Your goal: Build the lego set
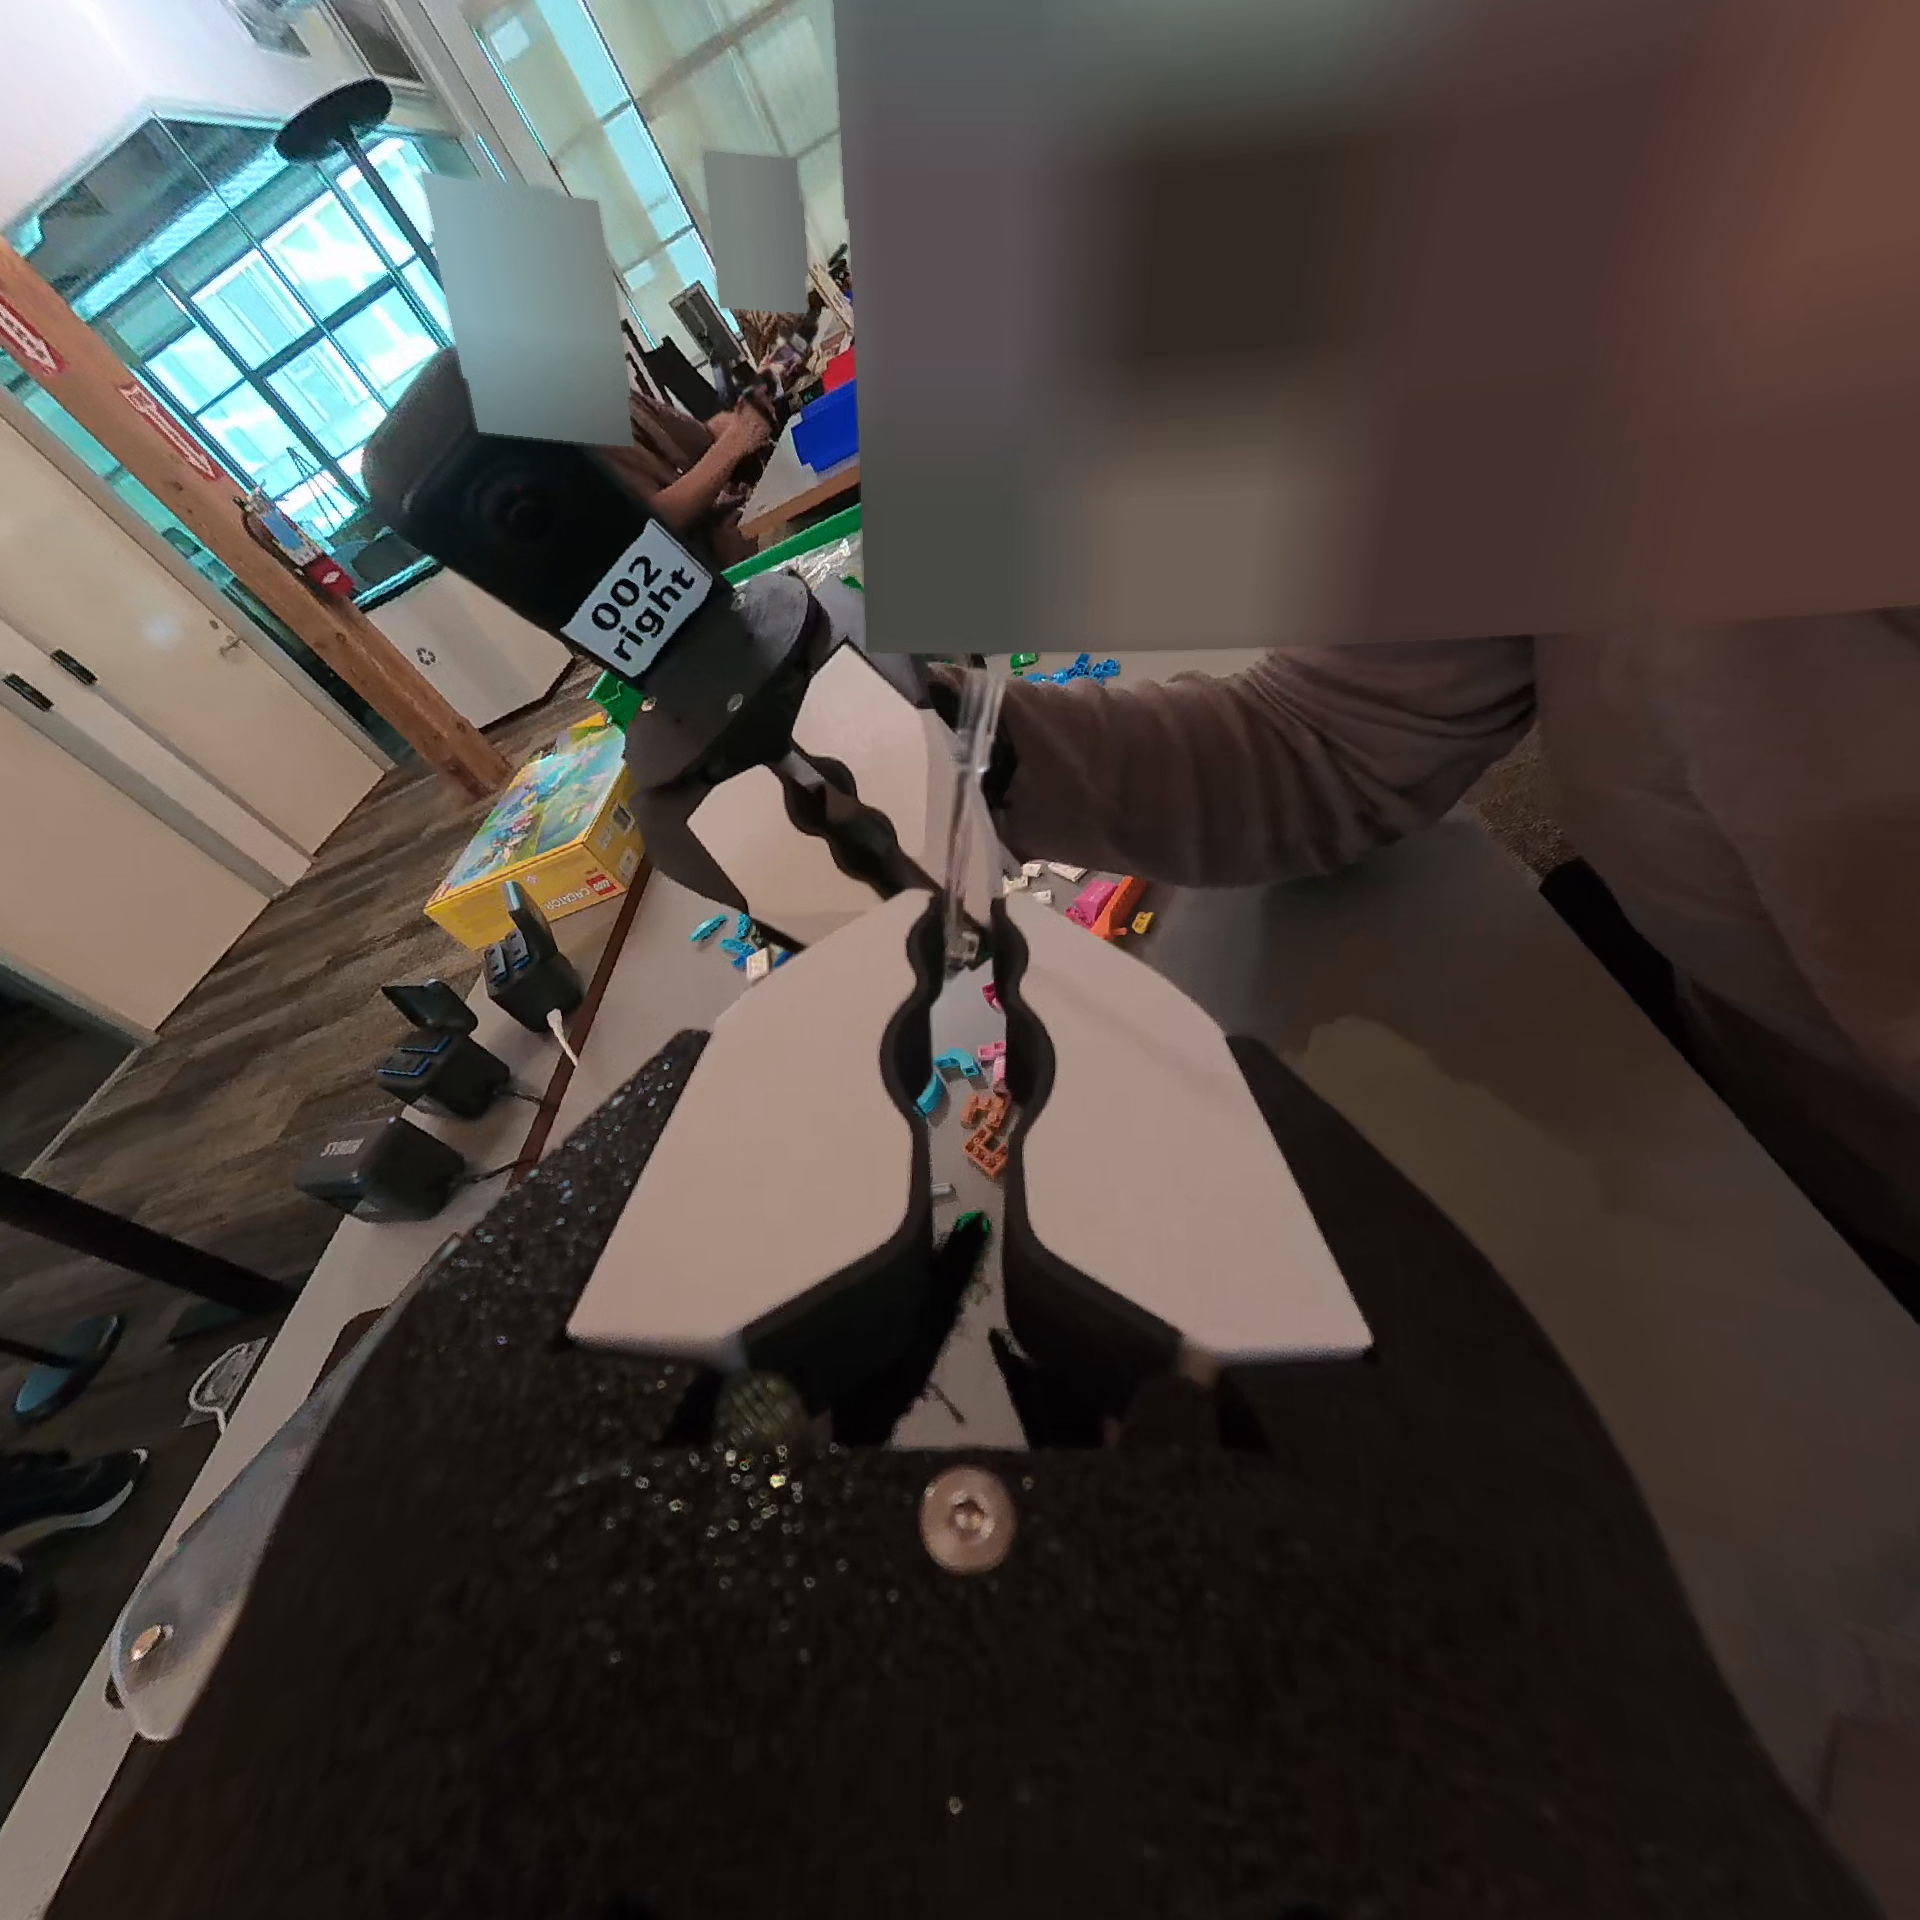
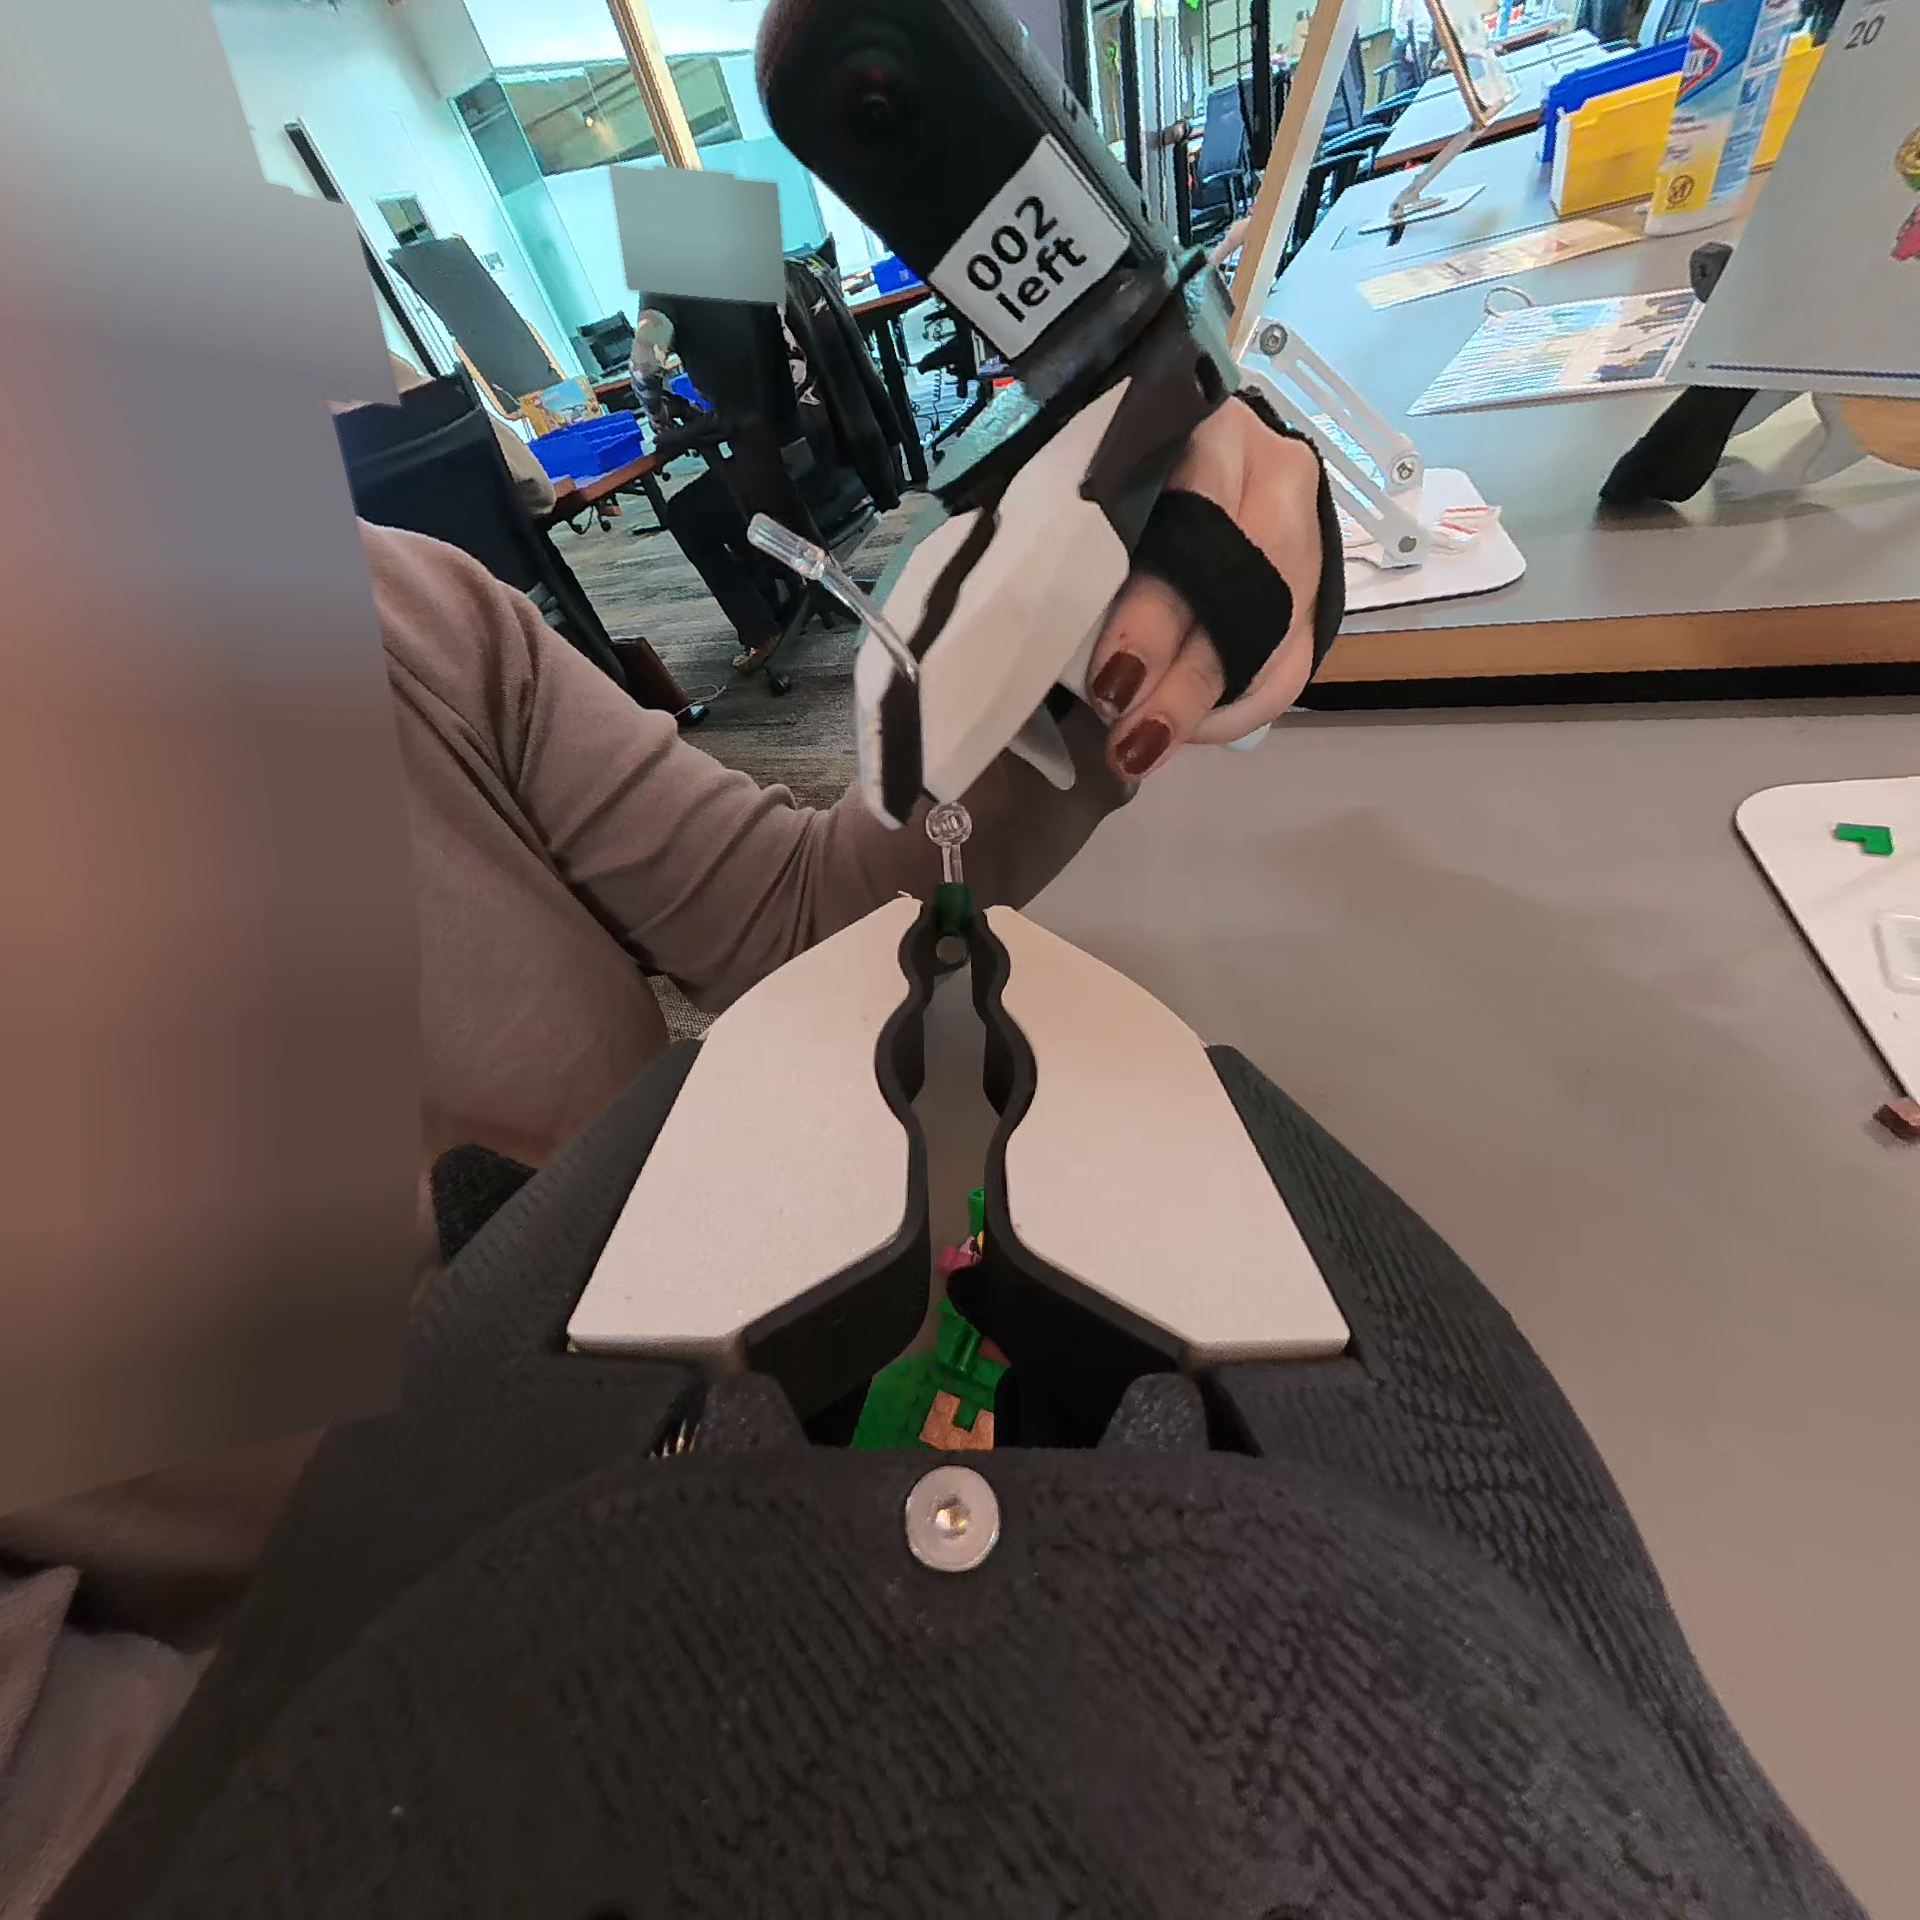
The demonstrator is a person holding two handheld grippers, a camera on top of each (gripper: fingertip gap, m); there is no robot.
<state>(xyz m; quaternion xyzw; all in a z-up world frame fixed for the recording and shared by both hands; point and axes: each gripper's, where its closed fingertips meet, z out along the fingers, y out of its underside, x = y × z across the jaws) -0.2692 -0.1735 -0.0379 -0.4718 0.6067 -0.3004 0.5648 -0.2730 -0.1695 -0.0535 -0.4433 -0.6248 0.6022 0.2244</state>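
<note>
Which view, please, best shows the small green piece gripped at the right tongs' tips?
The right wrist view: the green piece sits unobstructed at the right tongs, a clear rod above. In the left wrist view, the piece is hidden behind the left tongs.

The left gripper (image 1: 961, 920) is held with jaws nearly closed, tips toward 12 o'clock. The right gripper (image 2: 951, 920) is likewise pinched nearly closed, tips almost meeting the left's.

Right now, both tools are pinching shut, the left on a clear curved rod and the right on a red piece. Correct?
Not quite: the right gripper is shut on a green piece, not red, as the right wrist view shows. The left gripper does pinch the clear curved rod.
</note>
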